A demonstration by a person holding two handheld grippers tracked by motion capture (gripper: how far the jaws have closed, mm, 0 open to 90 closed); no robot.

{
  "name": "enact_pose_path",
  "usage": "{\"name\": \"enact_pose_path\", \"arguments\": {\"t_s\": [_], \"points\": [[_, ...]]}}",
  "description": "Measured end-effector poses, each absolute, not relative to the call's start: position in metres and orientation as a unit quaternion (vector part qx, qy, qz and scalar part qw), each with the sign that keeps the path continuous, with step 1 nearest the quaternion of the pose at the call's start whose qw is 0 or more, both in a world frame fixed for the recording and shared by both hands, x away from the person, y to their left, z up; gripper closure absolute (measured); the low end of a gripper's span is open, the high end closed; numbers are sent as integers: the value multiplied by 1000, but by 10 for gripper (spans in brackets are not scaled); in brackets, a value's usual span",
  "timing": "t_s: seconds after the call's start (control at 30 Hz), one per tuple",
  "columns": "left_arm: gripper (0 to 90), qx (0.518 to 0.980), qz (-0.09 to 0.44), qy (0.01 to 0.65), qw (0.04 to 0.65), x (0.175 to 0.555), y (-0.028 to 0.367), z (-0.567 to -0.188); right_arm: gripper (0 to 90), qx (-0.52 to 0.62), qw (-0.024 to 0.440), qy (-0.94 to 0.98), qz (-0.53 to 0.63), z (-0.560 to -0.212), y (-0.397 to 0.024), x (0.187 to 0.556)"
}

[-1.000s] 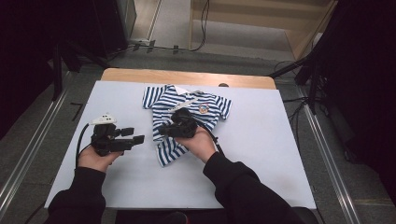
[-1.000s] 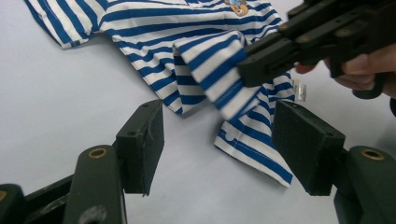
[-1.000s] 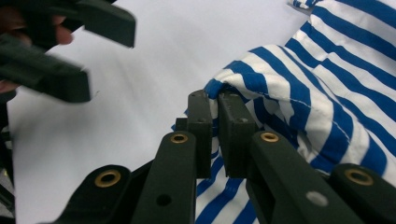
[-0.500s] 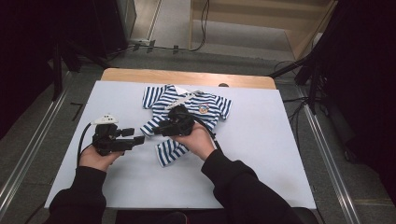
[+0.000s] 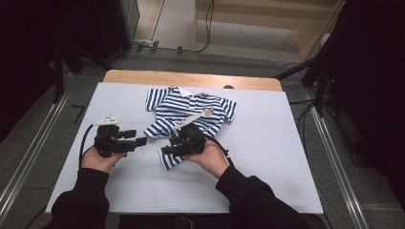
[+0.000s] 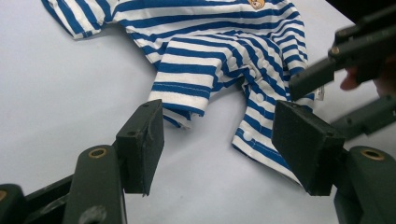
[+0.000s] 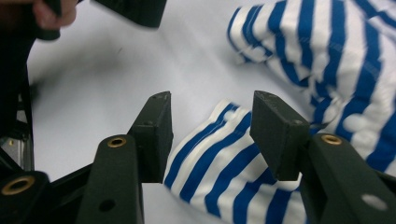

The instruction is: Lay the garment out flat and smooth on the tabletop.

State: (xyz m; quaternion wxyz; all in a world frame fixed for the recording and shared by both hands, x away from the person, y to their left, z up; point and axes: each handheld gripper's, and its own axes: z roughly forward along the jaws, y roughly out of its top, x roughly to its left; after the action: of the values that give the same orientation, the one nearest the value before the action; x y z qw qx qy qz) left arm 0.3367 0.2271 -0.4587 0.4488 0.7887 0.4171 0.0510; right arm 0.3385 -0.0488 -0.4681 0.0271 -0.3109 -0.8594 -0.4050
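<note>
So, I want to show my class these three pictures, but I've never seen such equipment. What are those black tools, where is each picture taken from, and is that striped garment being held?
A person sits at a table with a white top and holds a hand tool with two black jaws in each hand. The high view looks down from above: the left gripper and the right gripper. The other two pictures come from small cameras riding on the tools, looking along their jaws. A small blue-and-white striped romper lies flat on the table. The right gripper's jaws have just been opening; one romper leg lies between them, unpinched. The left gripper is open and holds nothing.
</note>
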Motion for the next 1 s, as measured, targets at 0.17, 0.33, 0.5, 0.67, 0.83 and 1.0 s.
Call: {"name": "enact_pose_path", "arguments": {"t_s": [0.17, 0.33, 0.5, 0.67, 0.83, 1.0], "points": [[350, 789, 52, 417, 448, 338, 227, -459, 443, -304, 32, -863, -401, -478, -51, 324], [350, 786, 45, 418, 454, 339, 228, -459, 383, -302, 36, -868, -393, -486, -53, 313], [350, 785, 42, 418, 455, 340, 228, -458, 368, -303, 28, -875, -376, -498, -49, 309], [350, 786, 44, 420, 453, 341, 230, -459, 407, -294, 4, -885, -360, -506, -41, 306], [350, 785, 43, 422, 452, 342, 230, -460, 653, -297, -32, -882, -364, -509, -41, 300], [350, 786, 43, 420, 452, 342, 229, -460, 836, -308, -1, -876, -371, -511, -46, 307]]}}
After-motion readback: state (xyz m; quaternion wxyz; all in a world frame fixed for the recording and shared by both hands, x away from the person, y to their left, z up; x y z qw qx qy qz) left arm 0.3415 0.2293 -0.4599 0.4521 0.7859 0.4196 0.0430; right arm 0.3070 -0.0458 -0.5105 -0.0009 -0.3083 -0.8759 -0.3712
